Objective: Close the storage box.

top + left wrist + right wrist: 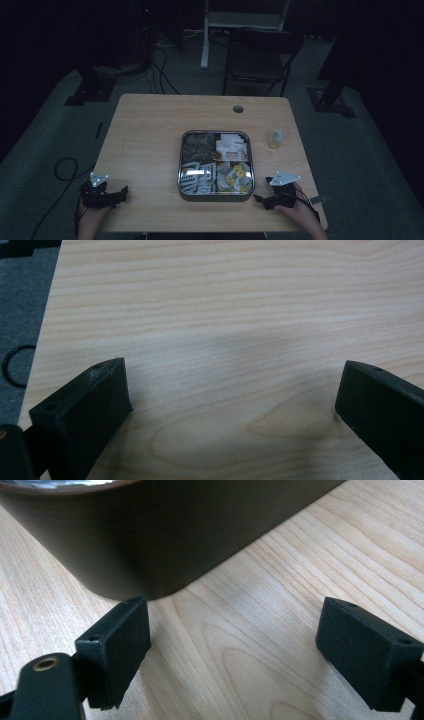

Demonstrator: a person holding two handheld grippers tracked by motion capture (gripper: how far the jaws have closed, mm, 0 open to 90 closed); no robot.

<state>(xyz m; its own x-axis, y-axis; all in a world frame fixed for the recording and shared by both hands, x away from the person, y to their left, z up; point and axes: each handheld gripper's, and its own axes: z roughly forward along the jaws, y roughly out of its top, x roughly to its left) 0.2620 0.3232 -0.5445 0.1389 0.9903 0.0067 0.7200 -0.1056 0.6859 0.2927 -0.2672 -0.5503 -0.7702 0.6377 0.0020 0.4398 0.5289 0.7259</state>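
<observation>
We hold both tongs low over the pale wooden worktop [150, 130], and everything we place here is measured from the square dark metal tray with four compartments [181, 170] that sits in the middle of it. The right tongs [263, 199] rest just beside the tray's near right corner, jaws spread wide and gripping nothing; in the right gripper view the tray's dark rounded wall [165, 535] stands just ahead of the jaws, so we judge this hand is poised to reach for the tray or its contents. The left tongs [117, 196] sit well apart from the tray, off its near left side, jaws likewise spread and empty over bare wood [225, 340], likely waiting as the spare hand. The tray's compartments keep small packets and sachets sorted, dark ones at the far left, pale and yellow ones elsewhere; what they are we cannot tell. A small clear glass vessel [276, 137] stands to the tray's far right, apart from it.
</observation>
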